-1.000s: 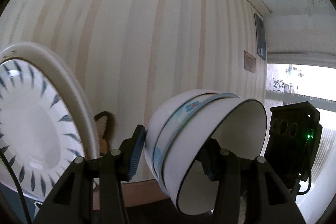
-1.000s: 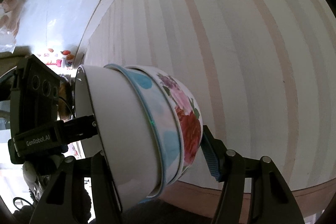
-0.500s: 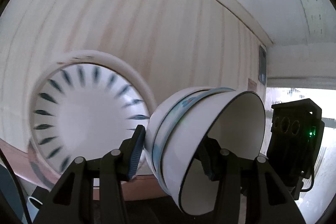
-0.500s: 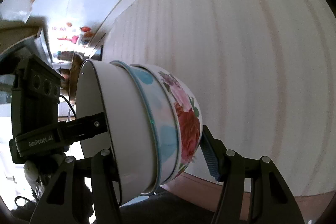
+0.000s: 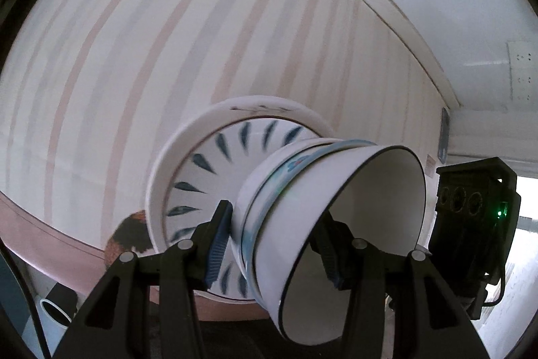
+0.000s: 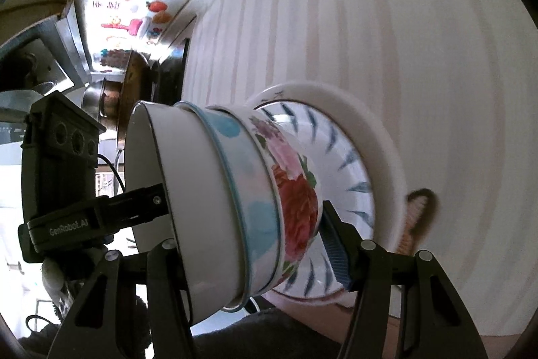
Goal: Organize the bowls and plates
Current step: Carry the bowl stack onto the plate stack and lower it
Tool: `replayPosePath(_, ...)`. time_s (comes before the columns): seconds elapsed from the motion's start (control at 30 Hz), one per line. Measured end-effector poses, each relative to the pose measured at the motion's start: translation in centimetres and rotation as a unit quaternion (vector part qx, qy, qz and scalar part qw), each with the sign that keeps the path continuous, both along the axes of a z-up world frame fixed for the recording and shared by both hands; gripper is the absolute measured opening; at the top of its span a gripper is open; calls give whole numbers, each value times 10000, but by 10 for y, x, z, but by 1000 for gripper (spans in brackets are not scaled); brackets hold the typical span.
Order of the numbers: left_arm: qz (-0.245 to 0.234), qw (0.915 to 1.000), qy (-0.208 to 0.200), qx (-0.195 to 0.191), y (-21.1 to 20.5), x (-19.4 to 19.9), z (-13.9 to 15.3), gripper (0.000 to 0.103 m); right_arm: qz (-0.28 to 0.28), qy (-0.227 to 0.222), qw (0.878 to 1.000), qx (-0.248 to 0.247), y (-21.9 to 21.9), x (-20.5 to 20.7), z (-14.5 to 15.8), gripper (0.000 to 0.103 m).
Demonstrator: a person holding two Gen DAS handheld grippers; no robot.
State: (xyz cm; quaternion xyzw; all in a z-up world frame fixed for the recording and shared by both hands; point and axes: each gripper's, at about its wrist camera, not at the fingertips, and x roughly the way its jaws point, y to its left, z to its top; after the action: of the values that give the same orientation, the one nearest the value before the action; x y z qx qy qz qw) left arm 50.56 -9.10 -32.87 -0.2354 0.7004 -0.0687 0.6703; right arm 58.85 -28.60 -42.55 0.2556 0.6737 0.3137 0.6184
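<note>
A stack of three nested bowls (image 5: 322,217) lies tipped on its side, held between both grippers. My left gripper (image 5: 275,244) is shut on the stack, one finger outside, one inside the white inner bowl. My right gripper (image 6: 255,244) is shut on the same stack (image 6: 235,201) from the other side; the outer bowl has red and pink flowers, the middle one blue patches. A white plate with dark blue leaf marks (image 5: 201,177) stands just behind the stack's base, also in the right wrist view (image 6: 356,157). Whether they touch cannot be told.
A striped beige wall (image 5: 168,39) fills the background. A brown object (image 6: 417,217) sits low behind the plate. The other gripper's black camera body (image 5: 470,217) is at the right; in the right wrist view it (image 6: 60,177) is at the left. Kitchen clutter (image 6: 127,56) is far left.
Both grippers have swung with the bowl stack so that the leaf-patterned plate now sits directly behind its base. The grip on the stack has not changed.
</note>
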Motion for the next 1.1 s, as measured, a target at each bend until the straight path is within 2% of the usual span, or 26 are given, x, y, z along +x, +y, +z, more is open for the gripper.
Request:
replayPosePath(0.3,52,9999,81,-89,4,1,-16,45,54,102,9998,-147,41,7,-16,62)
replayPosePath(1.1,-179,9998,-60,9,-4,-2,-14,43,-12,168,9993,-321,29,3,-20,61)
